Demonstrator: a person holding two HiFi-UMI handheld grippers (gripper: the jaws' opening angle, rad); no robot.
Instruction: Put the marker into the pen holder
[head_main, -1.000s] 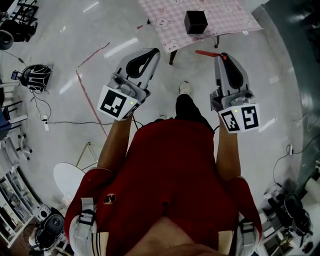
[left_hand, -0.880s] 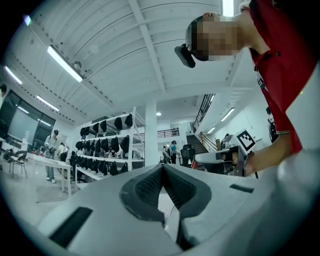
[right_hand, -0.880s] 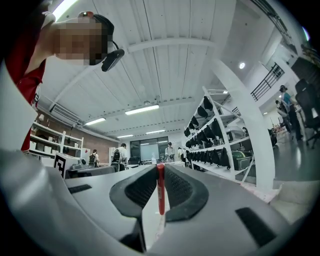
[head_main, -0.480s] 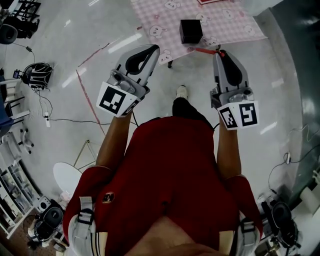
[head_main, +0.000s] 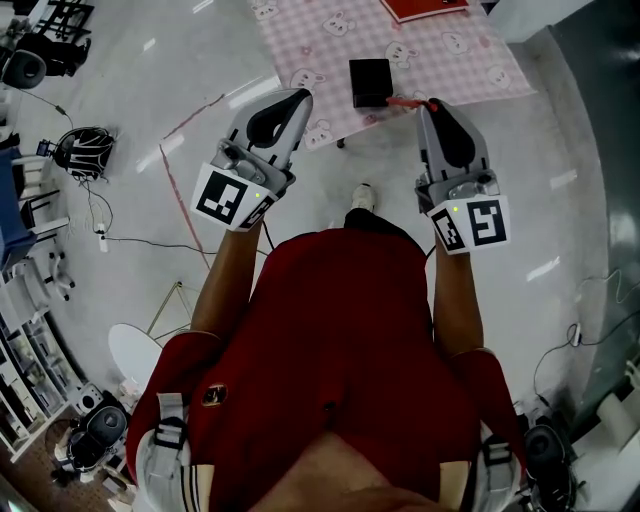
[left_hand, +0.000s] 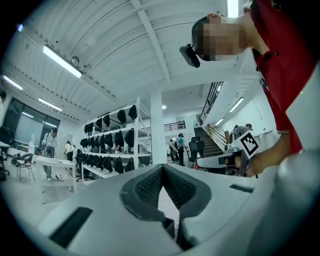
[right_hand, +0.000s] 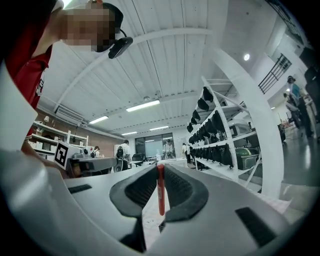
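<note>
The pen holder (head_main: 370, 82) is a small black cube standing near the front edge of a table with a pink checked cloth (head_main: 320, 40). My right gripper (head_main: 432, 104) is shut on a red marker (head_main: 404, 101), which sticks out leftward from the jaws and ends just right of the holder. In the right gripper view the marker (right_hand: 160, 190) stands upright, pinched between the dark pads (right_hand: 182, 192). My left gripper (head_main: 299, 96) hovers at the table's front edge, left of the holder; its jaws (left_hand: 162, 169) meet at the tips with nothing between them.
A red flat item (head_main: 425, 8) lies further back on the table. On the floor are a headset (head_main: 85, 150) with cables at the left and a white round seat (head_main: 135, 355). The person's shoe (head_main: 366, 196) is below the table edge. Shelves of gear stand around the room.
The table and pen holder have come down the head view, closer to both grippers. The marker's free end now lies beside the holder. Both grips look unchanged.
</note>
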